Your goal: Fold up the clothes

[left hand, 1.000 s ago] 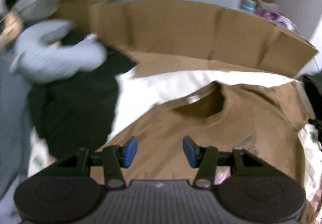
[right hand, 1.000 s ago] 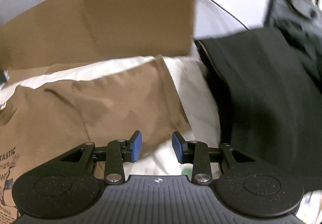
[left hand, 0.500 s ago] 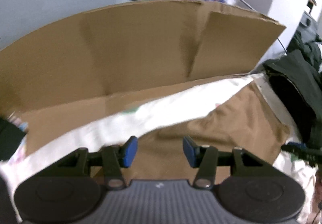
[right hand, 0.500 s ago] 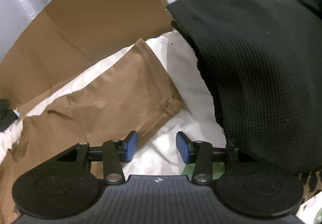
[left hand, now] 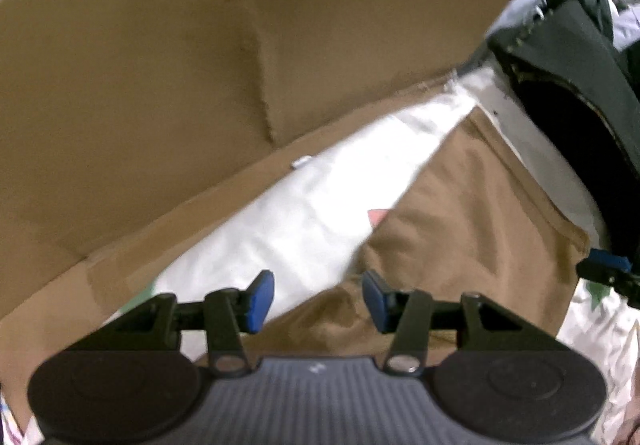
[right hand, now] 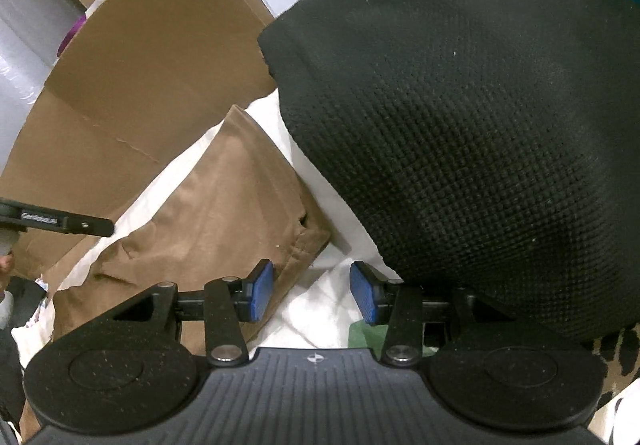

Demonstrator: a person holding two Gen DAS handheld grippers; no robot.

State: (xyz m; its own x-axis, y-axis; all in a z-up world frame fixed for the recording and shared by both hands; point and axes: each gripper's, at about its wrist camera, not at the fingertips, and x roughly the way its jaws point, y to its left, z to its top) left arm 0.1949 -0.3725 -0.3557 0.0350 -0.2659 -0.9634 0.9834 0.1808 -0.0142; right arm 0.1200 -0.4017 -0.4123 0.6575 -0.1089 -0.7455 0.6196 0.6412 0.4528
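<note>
The brown T-shirt (right hand: 224, 213) lies spread on the white sheet (left hand: 304, 221), its sleeve end just beside the black waffle-knit garment (right hand: 460, 125) and its far edge near the cardboard sheet (left hand: 160, 65). Your left gripper (left hand: 318, 299) hangs over the shirt where its edge meets the white sheet, jaws parted about halfway with nothing between the pads. Your right gripper (right hand: 312, 295) sits at the sleeve hem, between that hem and the black garment; its jaws stand equally parted and empty, the left pad just over the brown cloth.

The step in hand looks like taking hold of the shirt for a first fold. To do it well, bring each gripper down until one pad slides under the brown edge alone; the white sheet lies directly beneath and could easily be pinched along with it. With the right gripper, stay on the shirt's side of the gap so the black garment is not caught. Close both firmly before lifting, then carry the cloth evenly so the fold lands flat rather than bunched.
</note>
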